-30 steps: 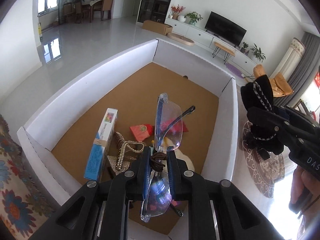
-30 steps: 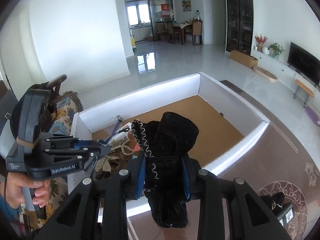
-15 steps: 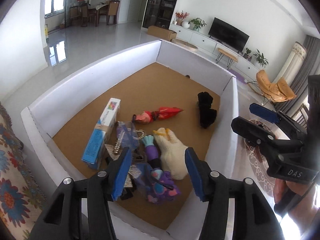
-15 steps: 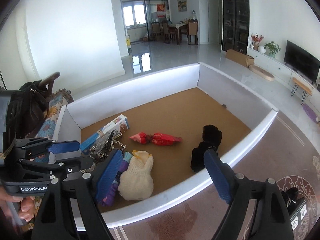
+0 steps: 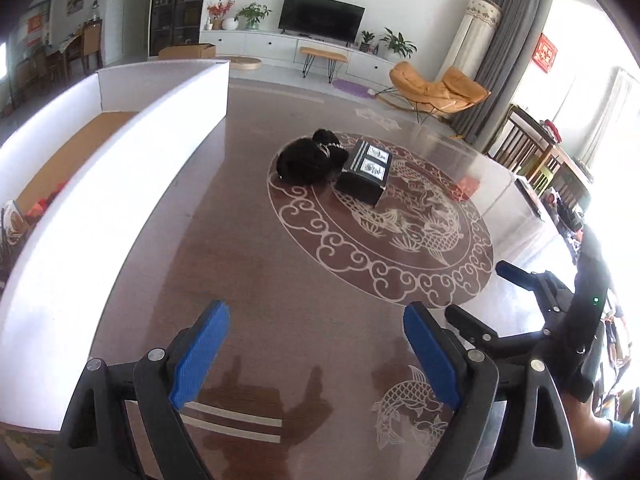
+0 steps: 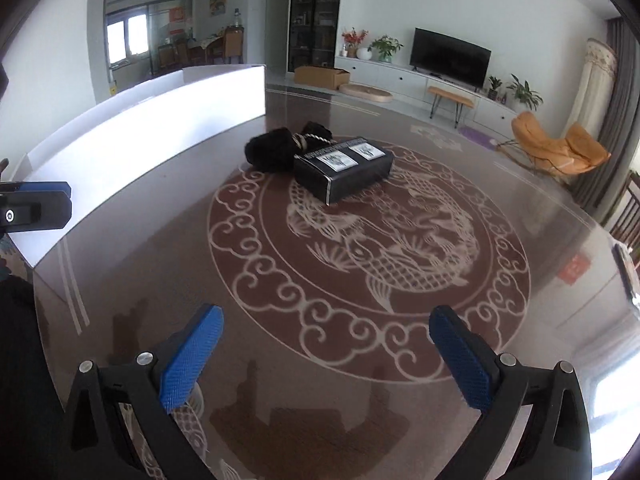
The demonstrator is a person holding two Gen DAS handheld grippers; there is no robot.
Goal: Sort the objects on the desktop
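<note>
A black fuzzy item point(image 5: 306, 158) point(image 6: 272, 152) lies on the brown patterned table point(image 5: 320, 280), touching a black box point(image 5: 366, 170) point(image 6: 344, 168) with white labels. A red envelope point(image 5: 466, 188) point(image 6: 574, 268) lies farther right. My left gripper point(image 5: 316, 344) hovers over the bare table short of them; its jaws are opening and nothing is between them. My right gripper point(image 6: 326, 354) point(image 5: 480, 292) hangs beside it on the right, its jaws also opening wide and empty. The white-walled bin point(image 5: 120, 168) point(image 6: 160, 128) stands at the left, its contents mostly hidden.
A person's hand point(image 5: 596, 436) holds the right gripper at the lower right. One finger of the left gripper point(image 6: 36, 210) shows at the left edge of the right wrist view. The table's glass edge point(image 5: 520, 184) runs at the right, with chairs beyond.
The left gripper let go of the glasses and the right let go of a black fuzzy item over the bin. Both opened and swung right, from the bin to the patterned table.
</note>
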